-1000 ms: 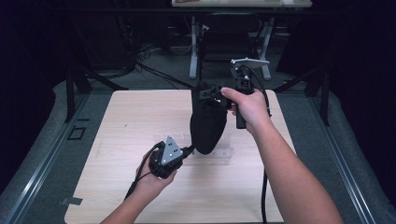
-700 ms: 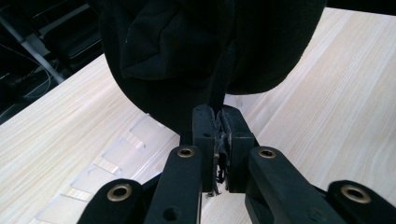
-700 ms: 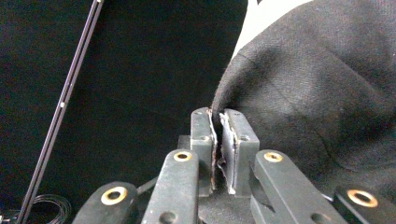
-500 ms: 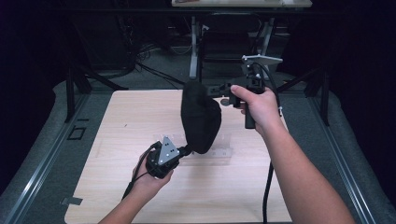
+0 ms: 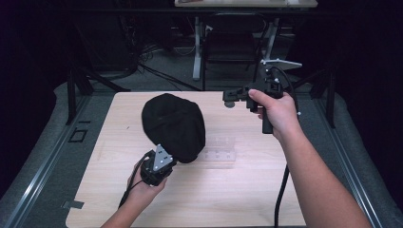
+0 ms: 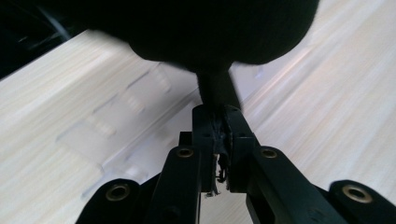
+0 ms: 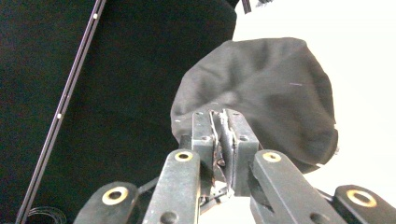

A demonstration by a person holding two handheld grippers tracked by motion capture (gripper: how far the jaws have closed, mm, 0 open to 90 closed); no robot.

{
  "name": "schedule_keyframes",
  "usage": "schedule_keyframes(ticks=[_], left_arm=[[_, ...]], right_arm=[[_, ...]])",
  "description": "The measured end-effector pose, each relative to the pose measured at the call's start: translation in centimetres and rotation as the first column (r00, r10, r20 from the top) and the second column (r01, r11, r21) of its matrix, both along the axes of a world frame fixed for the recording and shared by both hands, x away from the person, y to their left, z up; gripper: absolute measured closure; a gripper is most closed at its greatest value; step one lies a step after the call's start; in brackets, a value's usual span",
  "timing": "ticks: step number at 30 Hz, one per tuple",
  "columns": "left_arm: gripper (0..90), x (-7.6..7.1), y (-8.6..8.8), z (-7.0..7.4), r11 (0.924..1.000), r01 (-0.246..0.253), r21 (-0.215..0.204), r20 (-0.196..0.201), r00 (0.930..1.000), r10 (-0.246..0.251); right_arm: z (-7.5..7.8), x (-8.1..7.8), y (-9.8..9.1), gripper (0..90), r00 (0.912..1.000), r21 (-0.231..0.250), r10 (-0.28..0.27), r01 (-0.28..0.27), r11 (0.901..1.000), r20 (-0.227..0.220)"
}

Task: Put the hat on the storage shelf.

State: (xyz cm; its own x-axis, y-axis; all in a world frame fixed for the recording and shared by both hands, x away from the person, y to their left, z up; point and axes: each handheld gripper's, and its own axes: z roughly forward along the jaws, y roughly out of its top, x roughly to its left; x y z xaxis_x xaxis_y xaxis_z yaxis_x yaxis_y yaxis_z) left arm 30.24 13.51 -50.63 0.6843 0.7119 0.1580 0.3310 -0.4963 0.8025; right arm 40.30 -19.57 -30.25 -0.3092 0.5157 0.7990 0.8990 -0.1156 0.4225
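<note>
Presently, a black cap (image 5: pixel 173 127) is held over the tabletop (image 5: pixel 247 190) by the left gripper (image 5: pixel 167 159), whose jaws are clamped together on a fold of the cap's edge. In the left gripper view, the pinched cloth (image 6: pixel 217 91) is seen rising from between the closed jaws into the dark bulk of the cap (image 6: pixel 210 28) above. In the high view, the cap is spread out round and full, nearer the far left corner of the tabletop than any other, with its lower edge gathered at the left gripper. Whether the far part of the cap rests on the wood or hangs just above it cannot be told.

The right gripper (image 5: pixel 229 97) is held in the right hand (image 5: pixel 278 111) above the far edge of the tabletop, towards the right, well apart from the cap. Its jaws are pointed towards the left edge, and in the right gripper view (image 7: pixel 223 122) they are seen brought together with nothing gripped between them; the cap (image 7: pixel 271 98) is seen beyond them, not touched.

A clear plastic piece (image 5: pixel 219 151) is laid flat near the middle of the tabletop, just beside the cap's lower right edge. It is also seen, blurred, in the left gripper view (image 6: pixel 116 116) under the cap.
</note>
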Motion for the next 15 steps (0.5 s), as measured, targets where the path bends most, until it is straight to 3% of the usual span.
schedule_keyframes(ticks=[7, 15], left_arm=[[85.3, -0.3, 0.0, -0.3, 1.0, 0.005, 0.005, 0.004, 1.0, -0.005], [81.7, -0.6, 0.2, -0.6, 0.9999, 0.004, -0.017, -0.007, 1.0, -0.004]], right_arm=[[0.0, -0.2, -0.8, 83.0, 0.9997, 0.002, -0.023, 0.023, 0.9997, 0.002], [-0.1, -0.6, -1.3, 82.3, 0.9992, -0.043, -0.031, 0.032, 0.9985, 0.023]])
